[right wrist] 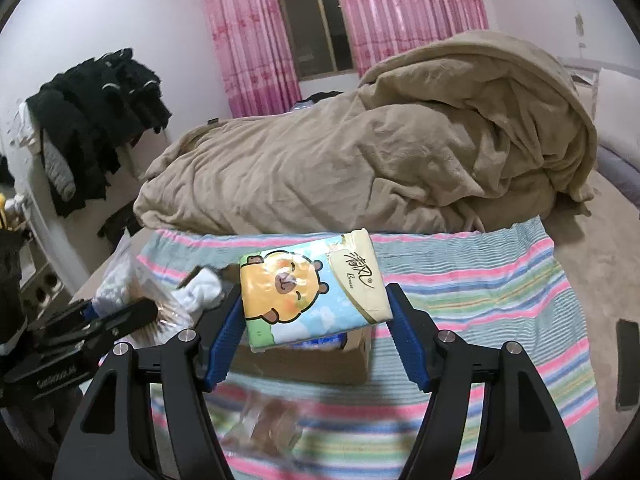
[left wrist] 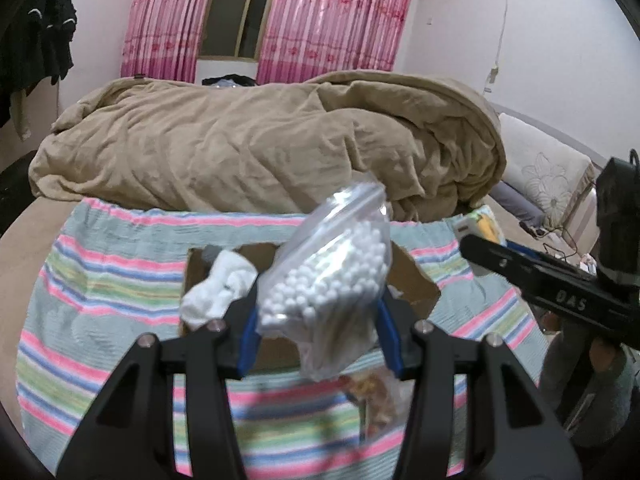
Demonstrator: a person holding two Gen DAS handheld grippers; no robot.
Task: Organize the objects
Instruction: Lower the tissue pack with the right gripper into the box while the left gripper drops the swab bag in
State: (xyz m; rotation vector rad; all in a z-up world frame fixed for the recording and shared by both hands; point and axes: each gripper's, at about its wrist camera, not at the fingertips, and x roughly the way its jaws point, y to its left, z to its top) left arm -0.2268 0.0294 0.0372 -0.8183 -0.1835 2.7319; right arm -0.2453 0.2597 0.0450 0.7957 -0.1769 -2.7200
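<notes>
Up close in the left wrist view, the left gripper (left wrist: 320, 328) is clenched on a clear zip bag of cotton swabs (left wrist: 336, 276), held tilted at the centre of the frame. The bag hides much of the cardboard box (left wrist: 416, 280) behind it, where a white sock (left wrist: 220, 292) lies at the left edge. At the right of that frame the right gripper (left wrist: 472, 246) reaches in, with only a corner of its load visible.

From the right wrist view that load reads plainly: a tissue pack (right wrist: 316, 292) printed with a cartoon bear, grasped between the blue pads (right wrist: 226, 332) at mid-frame, above the box. A dark phone (right wrist: 626, 364) lies at the far right edge, unseen from the left wrist. Both views show the striped cloth (right wrist: 500, 280) below and the tan duvet (left wrist: 260, 148) heaped behind.
</notes>
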